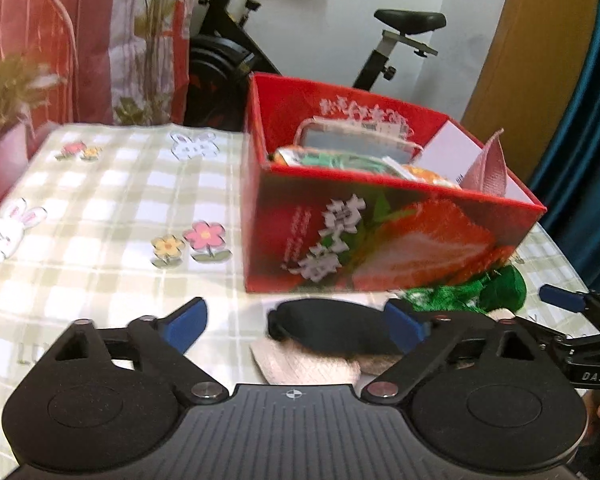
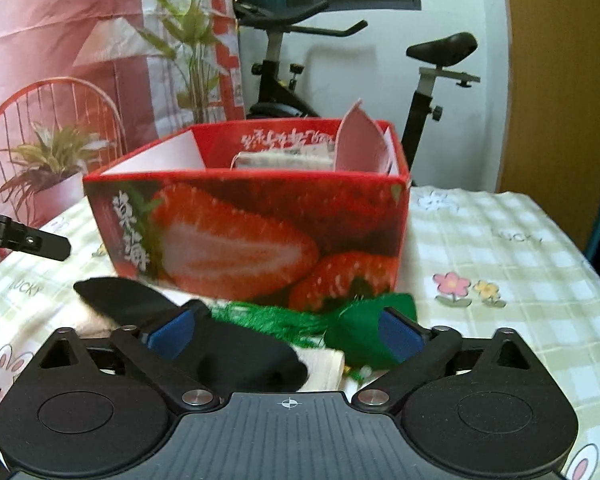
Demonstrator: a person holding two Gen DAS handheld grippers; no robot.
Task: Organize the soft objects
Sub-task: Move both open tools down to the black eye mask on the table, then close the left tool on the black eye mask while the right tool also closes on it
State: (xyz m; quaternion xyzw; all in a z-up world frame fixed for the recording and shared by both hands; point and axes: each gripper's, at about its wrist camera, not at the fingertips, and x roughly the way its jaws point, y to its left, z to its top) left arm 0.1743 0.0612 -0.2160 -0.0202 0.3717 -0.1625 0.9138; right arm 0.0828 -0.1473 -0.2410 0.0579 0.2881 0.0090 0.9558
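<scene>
One black pouch (image 2: 236, 344); one box (image 2: 256, 232)

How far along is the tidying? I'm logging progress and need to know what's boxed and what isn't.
Looks done: the red strawberry box already holds several packets and a pink piece. In hand: nothing; the left gripper and right gripper are both open, hovering over the pile. Left: the black soft item, the green tasselled item and the cream cloth lie on the tablecloth beside the box.

box (image 2: 260, 236): glossy printed cardboard
tablecloth (image 1: 112, 200): smooth checked cloth
green toy (image 2: 356, 332): fuzzy plush
black piece (image 1: 332, 328): matt fabric
pads (image 1: 186, 322): blue rubbery
</scene>
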